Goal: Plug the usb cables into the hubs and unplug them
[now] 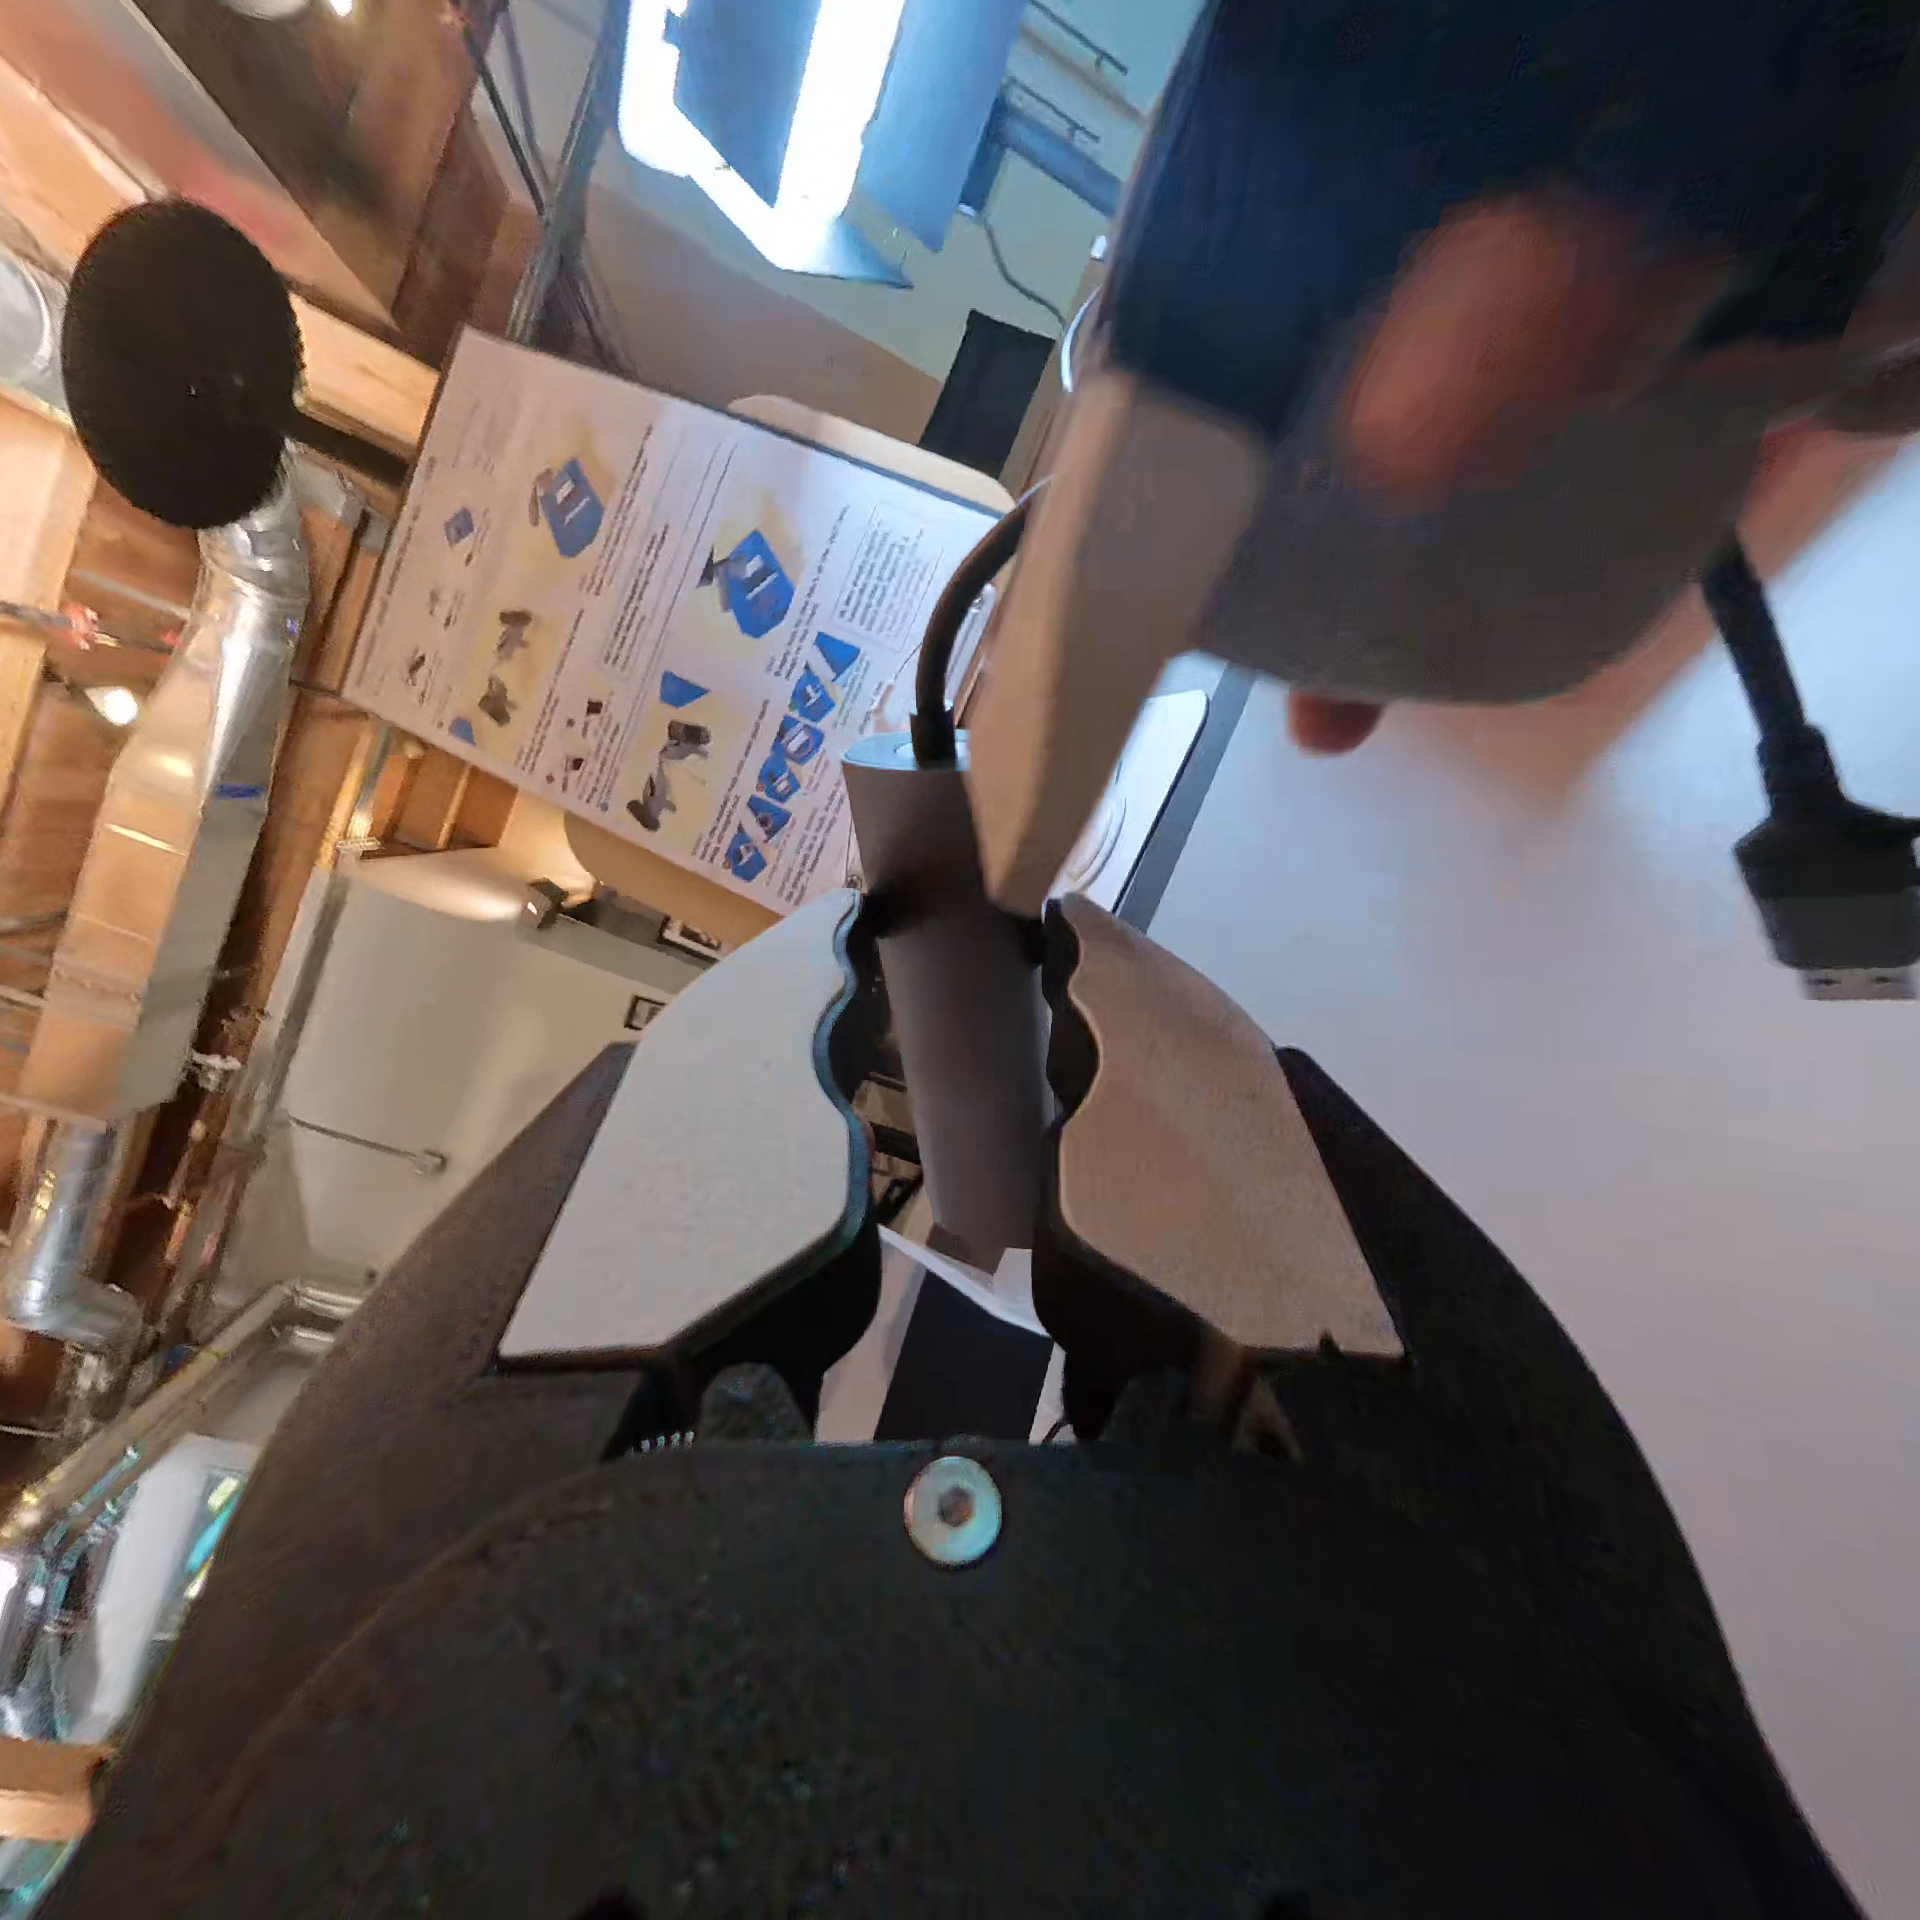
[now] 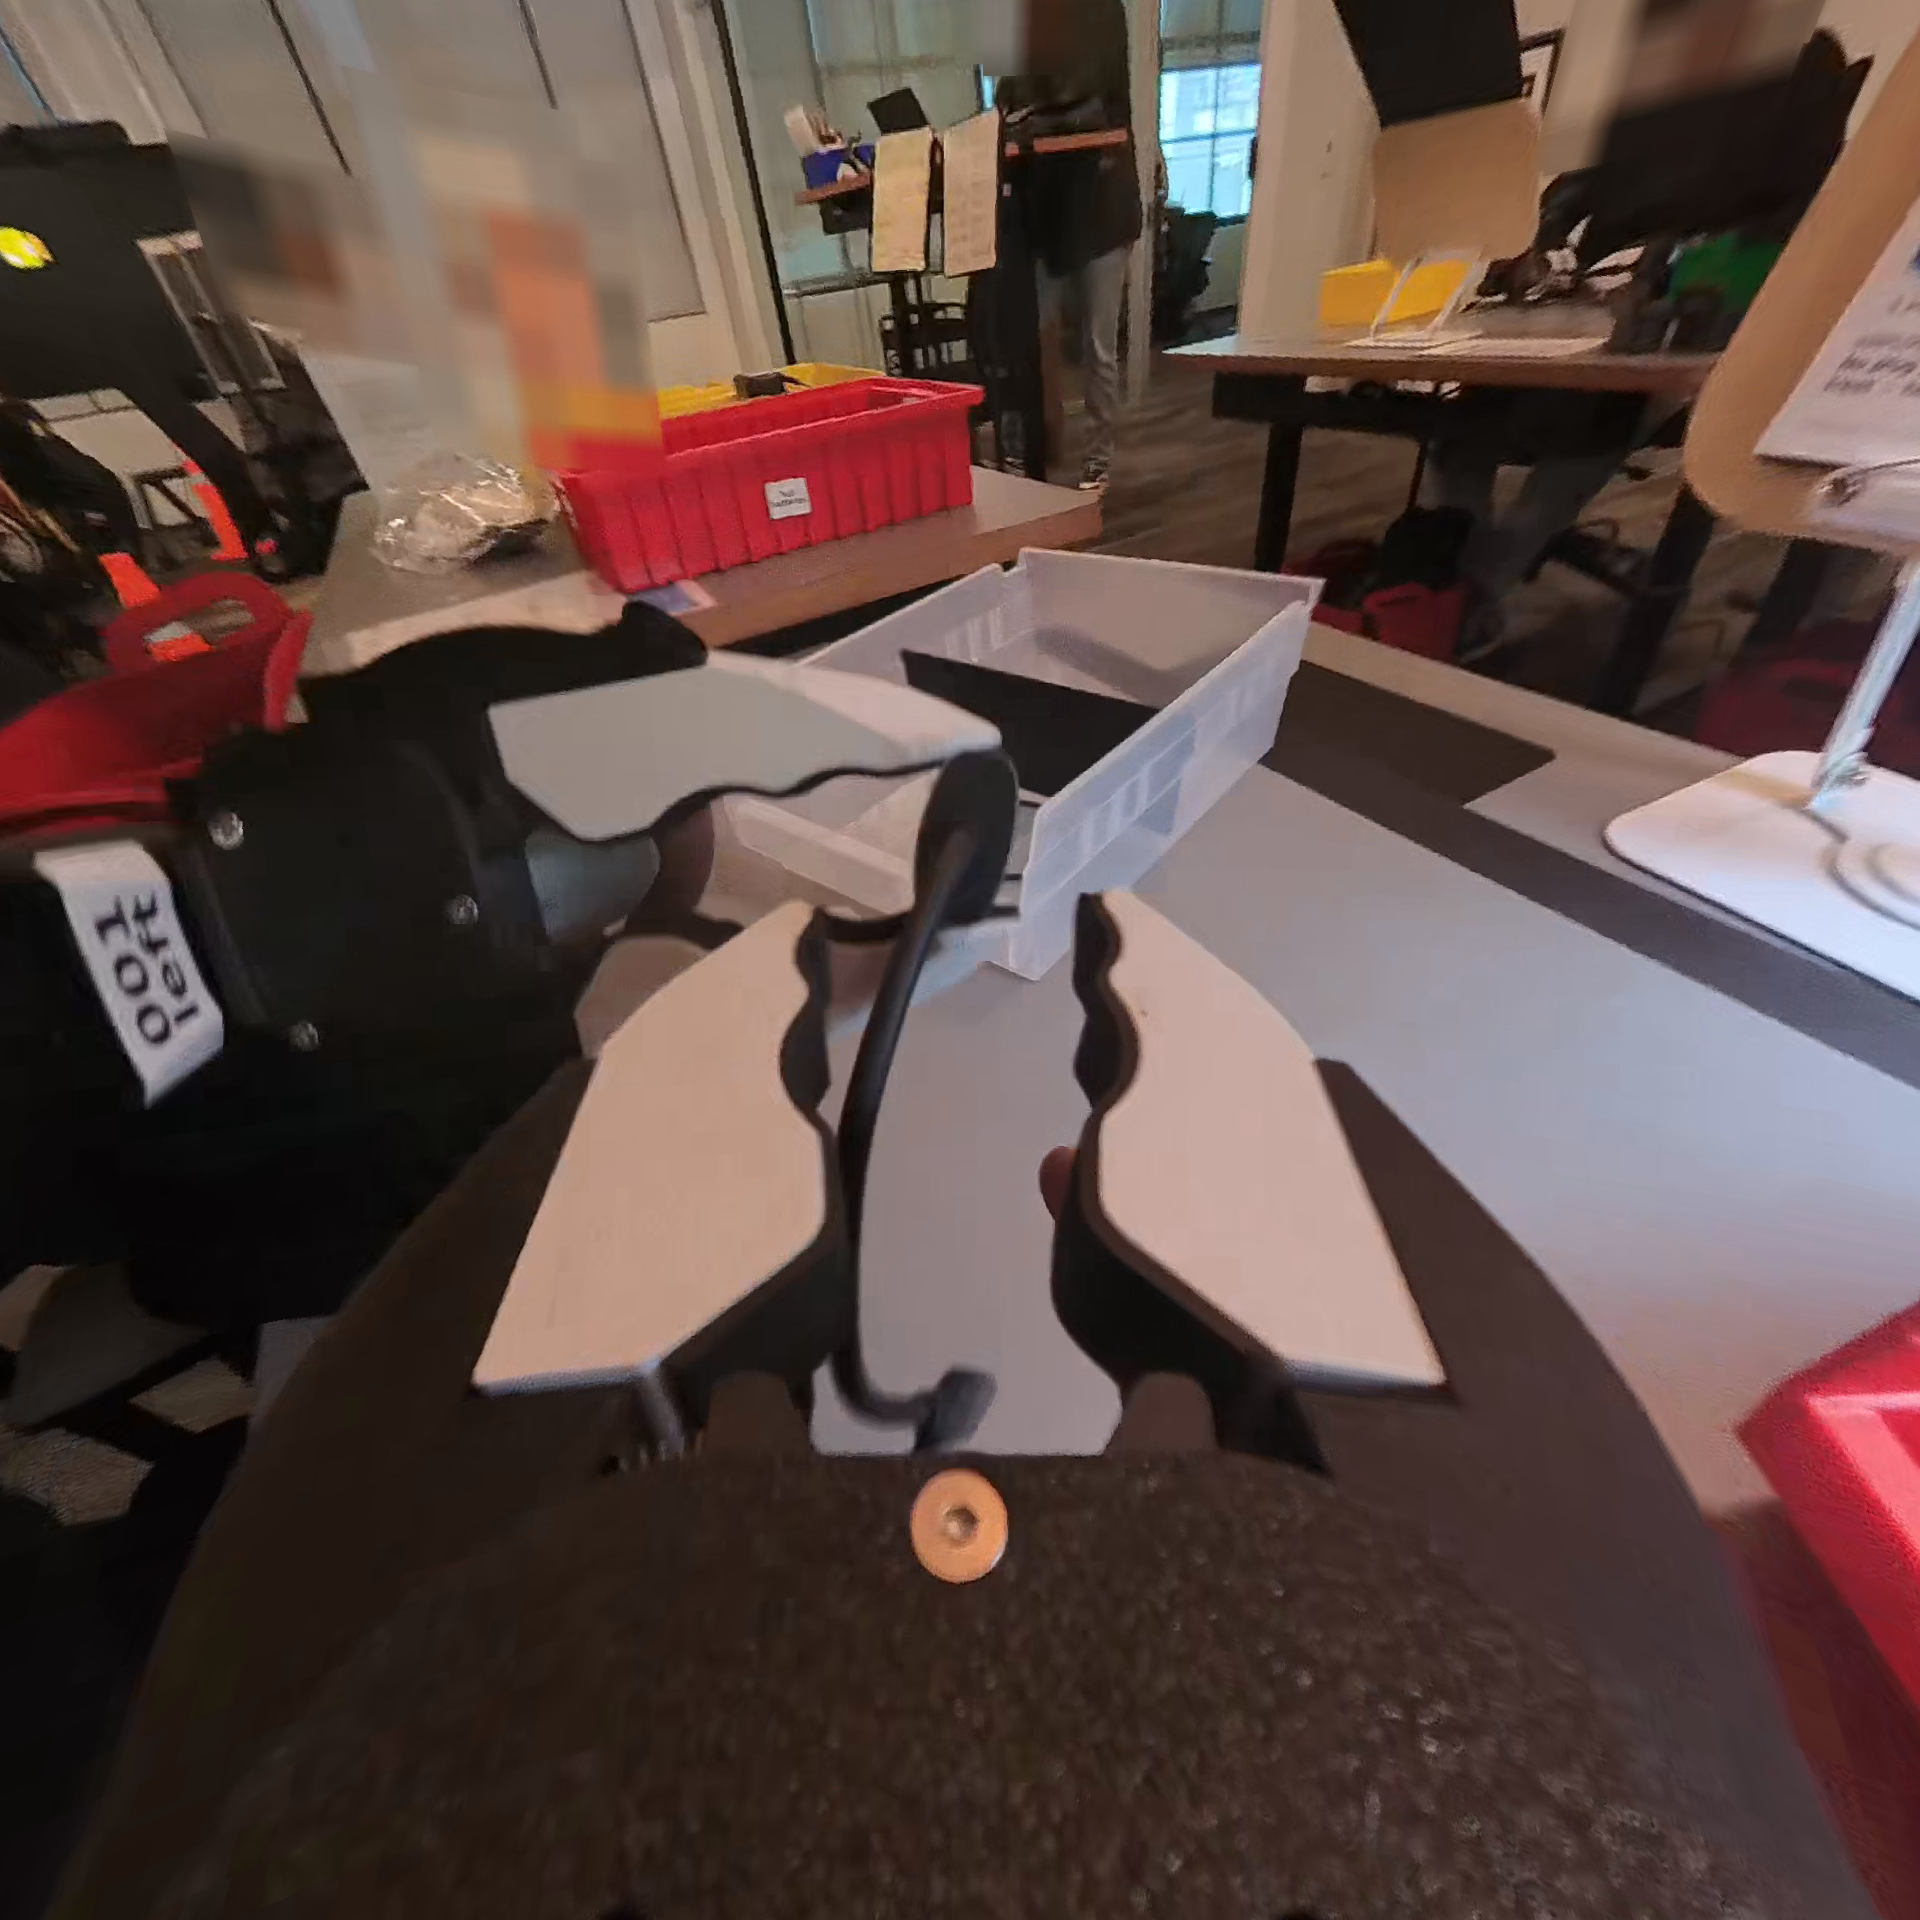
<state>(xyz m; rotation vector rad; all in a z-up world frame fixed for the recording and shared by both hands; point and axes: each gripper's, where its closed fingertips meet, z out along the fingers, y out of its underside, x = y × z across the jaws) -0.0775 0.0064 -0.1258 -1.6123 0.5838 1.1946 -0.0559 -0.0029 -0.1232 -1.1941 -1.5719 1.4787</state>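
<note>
In the left wrist view my left gripper (image 1: 956, 914) is shut on a grey USB hub (image 1: 961, 1060), held up off the table. The hub's black cable (image 1: 940, 634) leaves its far end and curves behind the right gripper's finger (image 1: 1091, 644), which is close over the hub. A black USB plug (image 1: 1829, 914) hangs loose at the right. In the right wrist view my right gripper (image 2: 951, 914) is open. The black cable (image 2: 883, 1039) runs between its fingers without being pinched. The left gripper (image 2: 727, 748) with the hub (image 2: 582, 883) is just ahead on the left.
A clear plastic bin (image 2: 1143, 707) stands on the grey table (image 2: 1455, 1039) ahead. A white stand base (image 2: 1745, 842) holding a clipboard with an instruction sheet (image 1: 623, 623) is at the right. A red bin corner (image 2: 1849, 1507) is near right. A red crate (image 2: 769, 478) sits on another table behind. Both grippers' tips are close together, under 4 cm apart.
</note>
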